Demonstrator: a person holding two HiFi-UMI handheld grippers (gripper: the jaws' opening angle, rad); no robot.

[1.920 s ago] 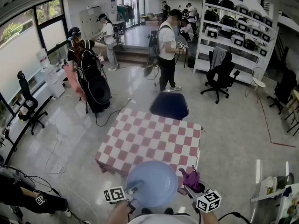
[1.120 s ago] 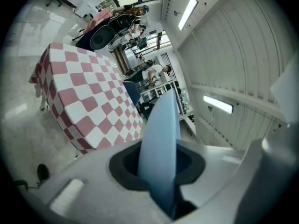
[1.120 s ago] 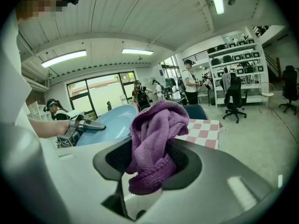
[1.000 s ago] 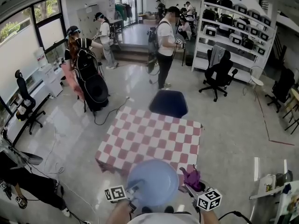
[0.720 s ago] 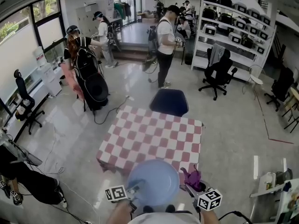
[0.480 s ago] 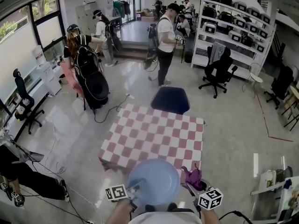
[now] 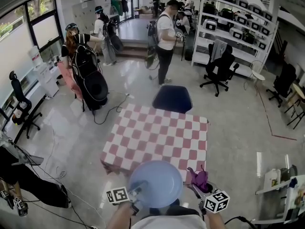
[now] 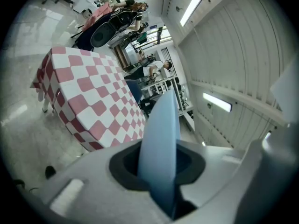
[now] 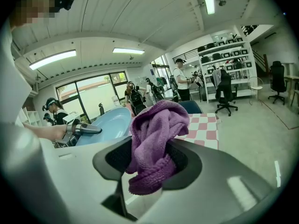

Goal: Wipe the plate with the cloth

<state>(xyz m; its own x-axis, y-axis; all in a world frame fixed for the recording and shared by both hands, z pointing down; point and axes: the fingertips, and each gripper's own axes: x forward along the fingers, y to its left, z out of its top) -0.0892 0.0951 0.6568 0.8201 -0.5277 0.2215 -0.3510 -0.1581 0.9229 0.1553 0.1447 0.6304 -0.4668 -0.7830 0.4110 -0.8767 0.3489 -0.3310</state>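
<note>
Pale blue plate [image 7: 156, 183] clamped edge-on by its rim in the left gripper [image 7: 137, 192], held in the air close to the body, clear of the checked table [image 7: 157, 137]. Purple cloth [image 9: 154, 134] bunched and pinched fast in the right gripper [image 7: 194, 188], just beside the plate's right edge, seemingly apart from it. Both things in hand; wiping, by the look of it, not yet begun. Left to do: press cloth to plate and rub across.
</note>
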